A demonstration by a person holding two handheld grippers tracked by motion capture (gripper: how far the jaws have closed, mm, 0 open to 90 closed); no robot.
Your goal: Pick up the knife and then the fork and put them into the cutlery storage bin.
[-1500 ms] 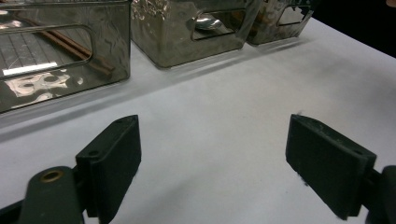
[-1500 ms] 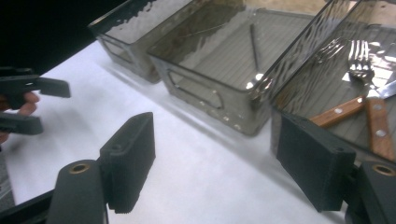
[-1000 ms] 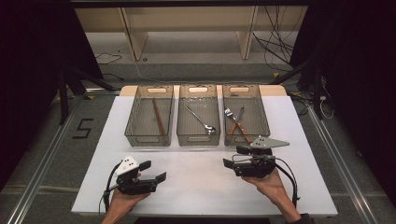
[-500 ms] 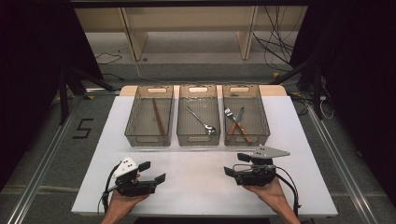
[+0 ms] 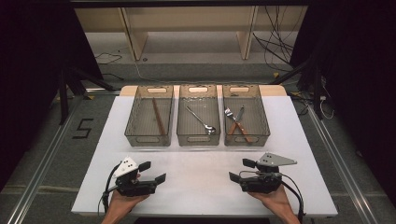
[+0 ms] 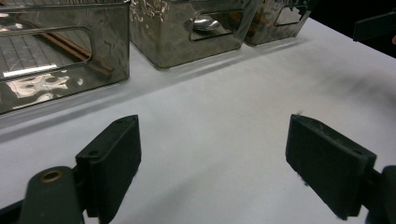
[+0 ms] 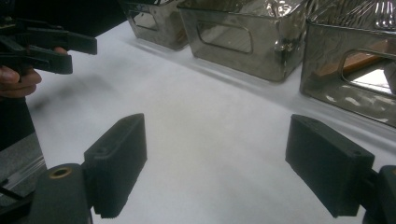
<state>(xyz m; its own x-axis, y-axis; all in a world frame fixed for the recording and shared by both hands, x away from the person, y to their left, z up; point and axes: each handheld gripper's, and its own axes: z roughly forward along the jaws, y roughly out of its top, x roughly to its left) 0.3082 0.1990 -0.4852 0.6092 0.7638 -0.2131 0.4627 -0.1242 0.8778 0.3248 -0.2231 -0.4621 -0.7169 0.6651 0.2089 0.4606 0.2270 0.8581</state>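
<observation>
Two grippers, low over white table (image 5: 201, 186), jaws wide, empty: left gripper (image 5: 153, 171) at 7 o'clock, right gripper (image 5: 239, 170) at 5 o'clock, pointing inward. Three bins (image 5: 198, 140) at 12 o'clock, well apart.

Bright overhead light, dark surroundings, glaring bins (image 6: 187, 28).

Three clear plastic bins stand abreast on the white table (image 5: 205, 163): left bin (image 5: 149, 116) holds chopsticks (image 5: 158, 116), middle bin (image 5: 198, 115) a spoon (image 5: 201, 120), right bin (image 5: 246, 115) fork and knife (image 5: 236, 122).

left tool (image 5: 154, 171): jaws apart, empty | right tool (image 5: 241, 170): apparently same
</observation>
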